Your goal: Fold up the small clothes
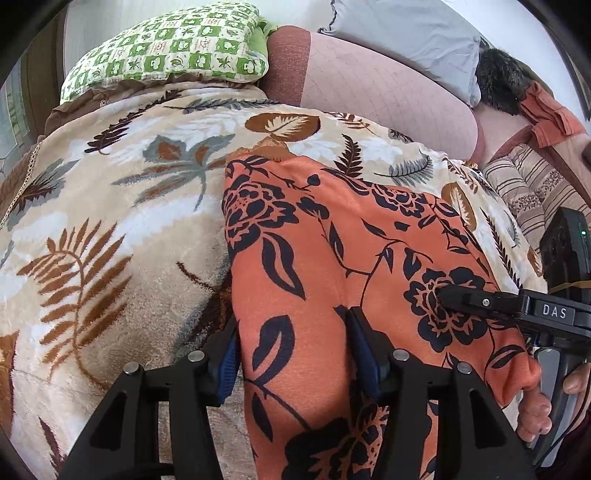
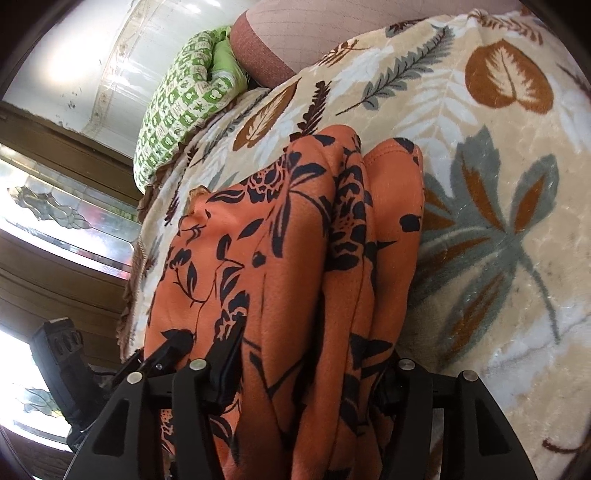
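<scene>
**Orange garment straddled by both tools on the bed**

Nearest the left wrist camera, the left tool (image 1: 291, 354) stood with its two fingers apart, the near edge of the orange floral garment (image 1: 332, 258) running up between them. Its blue pads (image 1: 360, 354) sat beside the cloth rather than pinching it, so the fabric looked released, not gripped. The right tool (image 2: 310, 373) was likewise spread, with bunched lengthwise folds of the same garment passing between its fingers; no squeeze showed there either. In the left view that tool's black finger lay across the right side of the cloth, with the person's hand (image 1: 535, 410) around its handle at the frame edge. Both tools at the near hem, one at each side, suggested a fold was just being laid down or about to be picked up; which of the two could not be told.

The garment lay long and narrow, running away from the cameras, already doubled along its length with rounded pleats on the right.

Beneath it spread a plush cream blanket (image 1: 110, 206) printed with brown and grey leaves, soft enough to let cloth drag and wrinkle. Farther back were a green checked pillow (image 1: 166, 48), a pinkish quilted cushion (image 1: 369, 85), a grey pillow (image 1: 406, 33), and, in the right view, dark wooden window frames (image 2: 55, 258) with patterned glass.
</scene>
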